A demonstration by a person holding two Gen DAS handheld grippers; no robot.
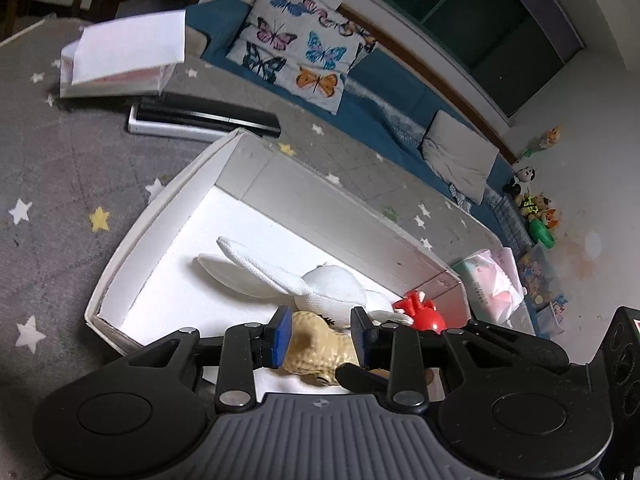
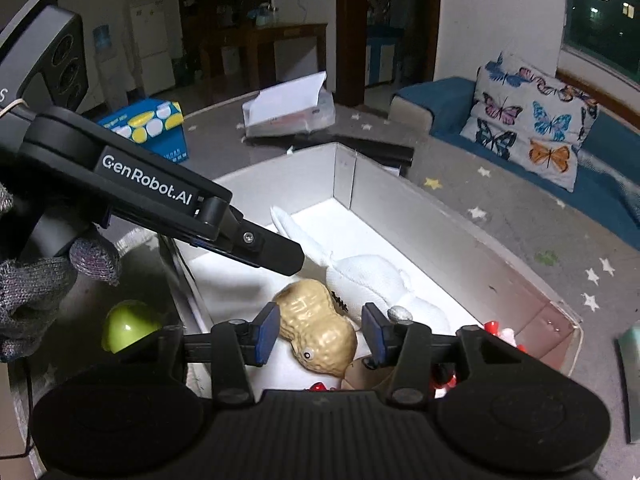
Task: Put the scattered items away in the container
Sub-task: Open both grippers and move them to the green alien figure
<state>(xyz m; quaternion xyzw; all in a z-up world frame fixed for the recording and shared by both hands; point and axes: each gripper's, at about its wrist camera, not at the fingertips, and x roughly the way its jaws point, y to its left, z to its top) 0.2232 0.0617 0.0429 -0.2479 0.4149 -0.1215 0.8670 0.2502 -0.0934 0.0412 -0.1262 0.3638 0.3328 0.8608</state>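
A white box (image 1: 168, 216) lies on the grey star carpet; it also shows in the right wrist view (image 2: 440, 216). Inside lie a white plush rabbit (image 1: 332, 288) (image 2: 372, 276), a tan peanut toy (image 1: 316, 344) (image 2: 316, 328) and a red toy (image 1: 424, 312). My left gripper (image 1: 322, 334) is open above the peanut toy, its jaws on either side of it. My right gripper (image 2: 320, 334) is open and empty over the peanut toy. The left gripper's black finger (image 2: 276, 254) reaches into the box in the right wrist view. A green ball (image 2: 128, 326) lies outside the box's left wall.
A white carton (image 1: 124, 56) and a flat black-and-white item (image 1: 200, 120) lie beyond the box. A blue sofa with a butterfly cushion (image 1: 300, 44) runs behind. A tissue pack (image 1: 492, 284) sits right of the box. A blue-and-yellow carton (image 2: 148, 128) stands far left.
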